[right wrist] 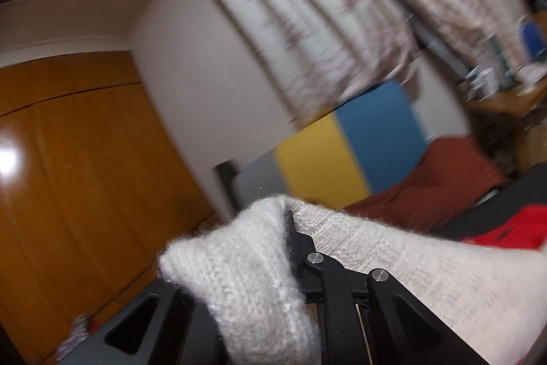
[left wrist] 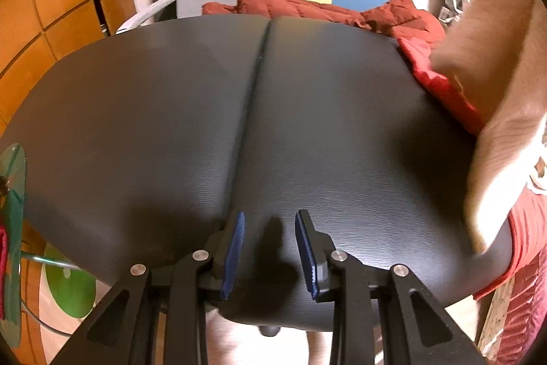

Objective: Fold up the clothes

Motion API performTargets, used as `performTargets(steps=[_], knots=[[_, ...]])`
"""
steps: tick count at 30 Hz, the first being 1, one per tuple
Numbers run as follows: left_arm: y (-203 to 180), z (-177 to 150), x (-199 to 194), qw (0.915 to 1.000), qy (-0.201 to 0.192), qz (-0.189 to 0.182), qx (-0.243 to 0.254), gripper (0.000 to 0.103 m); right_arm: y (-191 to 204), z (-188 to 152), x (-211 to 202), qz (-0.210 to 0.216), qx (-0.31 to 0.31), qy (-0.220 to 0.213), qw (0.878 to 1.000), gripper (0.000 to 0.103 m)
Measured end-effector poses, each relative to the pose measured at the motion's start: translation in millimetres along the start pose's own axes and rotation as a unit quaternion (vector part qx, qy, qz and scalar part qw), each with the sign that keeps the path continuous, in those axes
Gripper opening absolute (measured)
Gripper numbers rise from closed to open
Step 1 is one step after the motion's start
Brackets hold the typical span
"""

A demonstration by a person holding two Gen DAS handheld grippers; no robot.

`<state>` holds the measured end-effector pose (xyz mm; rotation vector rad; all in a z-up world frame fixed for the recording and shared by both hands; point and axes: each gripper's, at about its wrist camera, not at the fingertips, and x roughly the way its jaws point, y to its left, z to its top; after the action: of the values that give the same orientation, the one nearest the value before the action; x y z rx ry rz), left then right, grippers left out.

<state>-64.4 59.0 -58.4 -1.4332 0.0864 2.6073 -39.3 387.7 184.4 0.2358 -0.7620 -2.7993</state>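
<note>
Black vinyl table (left wrist: 171, 125) lies bare under the left gripper (left wrist: 270, 250), jaws apart w/ nothing between, prob. waiting for a garment. Right gripper (right wrist: 289, 230) is clamped on a cream knit sweater (right wrist: 393, 269), lifted off rust quilted jacket (left wrist: 307, 5), likely to spread it.
</note>
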Motion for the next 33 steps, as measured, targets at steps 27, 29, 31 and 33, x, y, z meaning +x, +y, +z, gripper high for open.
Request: performTargets(steps=[27, 29, 31, 33], knots=[[-76.0, 69.0, -43.8, 0.9924, -0.057, -0.068, 0.085, 0.031, -151.8, -183.2, -130.0, -0.214, 0.150, 0.159, 0.952, 0.082], [-97.3, 76.5, -37.2, 0.9894, -0.057, -0.069, 0.115, 0.031, -191.9, -175.0, -147.3, -0.237, 0.210, 0.117, 0.941, 0.084], [-117.6, 83.1, -28.0, 0.9863, -0.053, -0.065, 0.142, 0.031, -232.0, -166.8, -164.7, -0.259, 0.269, 0.074, 0.925, 0.084], [-128.5, 85.8, -11.8, 0.9853, -0.039, -0.053, 0.157, 0.031, -266.2, -160.9, -175.6, -0.275, 0.316, 0.037, 0.907, 0.084]])
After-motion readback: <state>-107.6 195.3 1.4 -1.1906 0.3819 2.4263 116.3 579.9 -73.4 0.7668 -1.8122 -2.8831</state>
